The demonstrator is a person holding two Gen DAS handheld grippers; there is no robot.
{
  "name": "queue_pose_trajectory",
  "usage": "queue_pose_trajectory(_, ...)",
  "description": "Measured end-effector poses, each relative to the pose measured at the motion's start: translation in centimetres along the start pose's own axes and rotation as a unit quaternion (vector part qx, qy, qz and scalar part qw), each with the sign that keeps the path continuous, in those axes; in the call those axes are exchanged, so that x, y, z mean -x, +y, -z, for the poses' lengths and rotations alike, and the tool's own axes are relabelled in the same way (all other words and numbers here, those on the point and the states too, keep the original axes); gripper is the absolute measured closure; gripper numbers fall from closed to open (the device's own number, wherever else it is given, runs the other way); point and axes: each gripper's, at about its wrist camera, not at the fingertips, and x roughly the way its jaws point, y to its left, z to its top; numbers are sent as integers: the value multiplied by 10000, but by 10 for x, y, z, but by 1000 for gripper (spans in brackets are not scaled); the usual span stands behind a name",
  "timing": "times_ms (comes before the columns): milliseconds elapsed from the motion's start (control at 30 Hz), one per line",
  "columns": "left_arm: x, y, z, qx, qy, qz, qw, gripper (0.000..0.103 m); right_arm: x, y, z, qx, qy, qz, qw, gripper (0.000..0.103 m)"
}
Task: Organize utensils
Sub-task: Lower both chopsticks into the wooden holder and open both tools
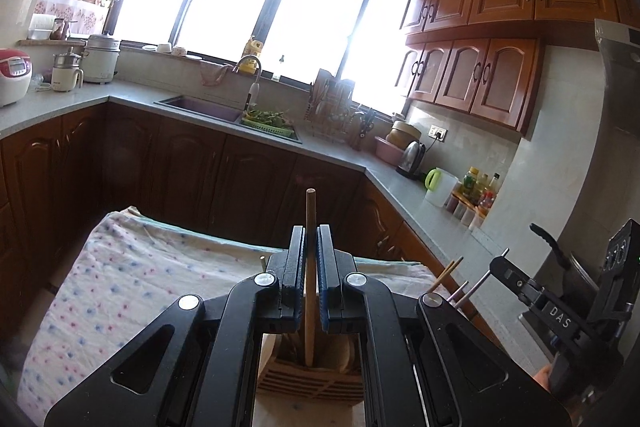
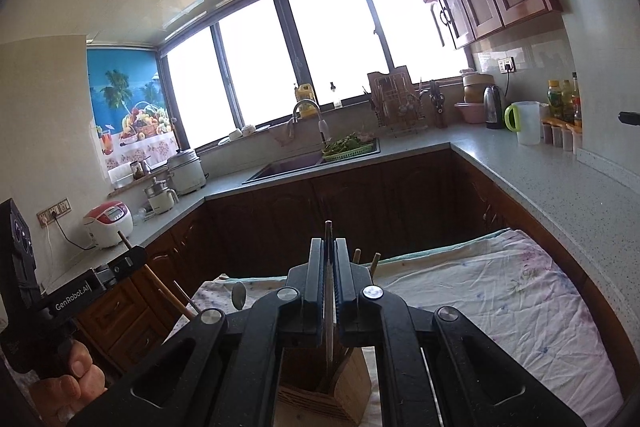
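Observation:
My left gripper (image 1: 311, 231) is shut on a wooden-handled utensil (image 1: 310, 211) that stands upright, its lower end inside a slatted wooden utensil holder (image 1: 308, 381) below the fingers. My right gripper (image 2: 329, 245) is shut on a thin flat metal utensil (image 2: 328, 231), also upright, reaching down into its wooden holder (image 2: 324, 393). More handles (image 2: 375, 261) stick up behind the right fingers. The left gripper (image 2: 100, 277) shows at the left of the right wrist view, the right gripper (image 1: 520, 281) at the right of the left wrist view, with chopsticks (image 1: 448, 273) beside it.
Both holders stand on a table covered by a patterned cloth (image 1: 132, 267), also in the right wrist view (image 2: 500, 291). Beyond are dark cabinets, a grey counter (image 2: 552, 175), a sink (image 1: 200, 105), a dish rack (image 2: 396, 107), a kettle (image 1: 412, 157) and a rice cooker (image 2: 108, 223).

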Motion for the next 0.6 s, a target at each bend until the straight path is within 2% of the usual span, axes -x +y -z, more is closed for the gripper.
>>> queue_pose_trajectory(333, -9, 9, 30, 26, 366, -50, 9993, 98, -18, -12, 26, -192, 489, 12, 9986, 99)
queue_pose_trajectory(600, -13, 11, 33, 34, 507, -78, 9987, 98, -18, -12, 26, -227, 497, 22, 9985, 99)
